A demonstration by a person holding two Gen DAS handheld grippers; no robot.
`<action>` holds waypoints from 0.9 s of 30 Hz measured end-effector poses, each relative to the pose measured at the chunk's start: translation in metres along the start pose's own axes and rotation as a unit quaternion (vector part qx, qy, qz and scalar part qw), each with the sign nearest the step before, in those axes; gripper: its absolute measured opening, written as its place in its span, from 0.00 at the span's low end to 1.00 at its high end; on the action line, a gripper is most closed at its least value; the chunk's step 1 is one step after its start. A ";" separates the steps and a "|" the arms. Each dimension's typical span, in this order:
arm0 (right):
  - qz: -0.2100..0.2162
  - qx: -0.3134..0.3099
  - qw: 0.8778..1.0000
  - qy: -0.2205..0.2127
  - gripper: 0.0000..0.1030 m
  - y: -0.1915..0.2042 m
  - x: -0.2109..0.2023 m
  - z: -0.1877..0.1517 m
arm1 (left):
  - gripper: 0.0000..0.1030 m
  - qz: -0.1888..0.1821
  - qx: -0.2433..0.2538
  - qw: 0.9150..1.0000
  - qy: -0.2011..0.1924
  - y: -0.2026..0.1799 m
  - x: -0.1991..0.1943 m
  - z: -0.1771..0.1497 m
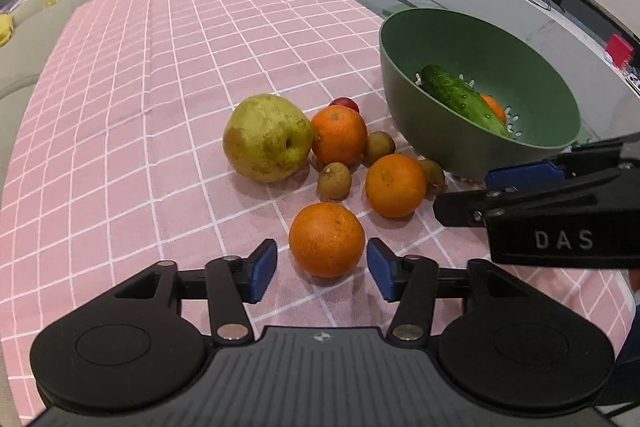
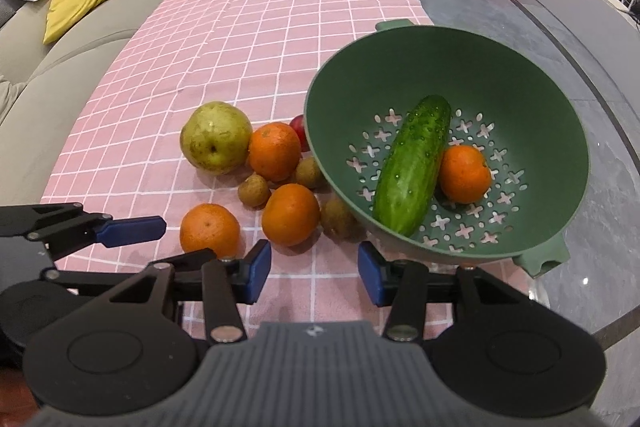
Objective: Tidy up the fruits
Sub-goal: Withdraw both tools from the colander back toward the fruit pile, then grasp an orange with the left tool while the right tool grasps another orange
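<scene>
Blue-padded left gripper, mine, jaws standing apart and holding nothing, with the nearest orange dead ahead between the pads, touching neither, resting on the pink-checked tabletop. Right gripper, also partly spread and empty, points at bare cloth, so the left is nearer. Beyond and right: green colander, already holding a cucumber.
</scene>
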State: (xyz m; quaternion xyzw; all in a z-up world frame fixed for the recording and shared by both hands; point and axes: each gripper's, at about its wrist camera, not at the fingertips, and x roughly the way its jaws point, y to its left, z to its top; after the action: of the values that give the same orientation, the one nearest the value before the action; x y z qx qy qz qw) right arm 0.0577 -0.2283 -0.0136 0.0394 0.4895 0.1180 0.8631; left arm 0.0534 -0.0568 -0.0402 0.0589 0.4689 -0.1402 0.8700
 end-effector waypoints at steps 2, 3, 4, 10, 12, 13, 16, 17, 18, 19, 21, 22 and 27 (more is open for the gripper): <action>-0.001 0.005 1.000 0.001 0.45 -0.001 0.001 0.000 | 0.64 -0.001 -0.002 1.000 0.004 0.001 0.005 0.001; 0.000 0.007 1.000 0.001 0.45 -0.001 0.002 0.001 | 0.65 -0.001 -0.001 1.000 0.007 0.000 0.007 0.002; 0.001 0.010 1.000 0.001 0.45 -0.001 0.002 0.001 | 0.65 -0.003 0.001 1.000 0.009 0.000 0.010 0.002; 0.006 0.021 1.000 -0.001 0.49 -0.001 0.002 0.003 | 0.65 -0.006 0.005 1.000 0.017 -0.004 0.025 0.003; 0.005 0.024 1.000 -0.003 0.49 -0.001 0.002 0.004 | 0.65 -0.003 0.005 1.000 0.016 -0.004 0.027 0.004; 0.004 0.026 1.000 -0.004 0.49 -0.002 0.002 0.005 | 0.65 -0.005 0.004 1.000 0.014 -0.004 0.027 0.004; 0.005 0.036 0.999 -0.001 0.49 -0.003 0.004 0.005 | 0.65 -0.011 -0.002 1.000 0.011 -0.002 0.026 0.005; 0.004 0.038 0.999 0.000 0.49 -0.004 0.004 0.005 | 0.65 -0.010 -0.003 1.000 0.011 -0.002 0.027 0.005; 0.004 0.039 0.999 0.000 0.49 -0.004 0.005 0.005 | 0.65 -0.007 -0.002 1.000 0.011 -0.002 0.028 0.005; 0.004 0.039 0.999 0.000 0.49 -0.003 0.005 0.005 | 0.61 -0.006 -0.001 1.000 0.011 -0.002 0.030 0.005; 0.004 0.041 0.999 -0.001 0.49 -0.004 0.006 0.005 | 0.59 -0.003 -0.002 1.000 0.010 -0.002 0.032 0.005; 0.004 0.042 0.999 -0.001 0.49 -0.004 0.006 0.005 | 0.55 -0.002 -0.003 1.000 0.010 -0.001 0.033 0.005; 0.004 0.057 0.998 0.000 0.50 -0.007 0.010 0.005 | 0.50 -0.012 -0.012 1.000 0.011 0.004 0.032 0.003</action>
State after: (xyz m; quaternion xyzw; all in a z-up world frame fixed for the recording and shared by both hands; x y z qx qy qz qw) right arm 0.0677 -0.2323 -0.0209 0.0911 0.4951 0.0935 0.8590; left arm 0.0737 -0.0599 -0.0650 0.0441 0.4811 -0.1439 0.8637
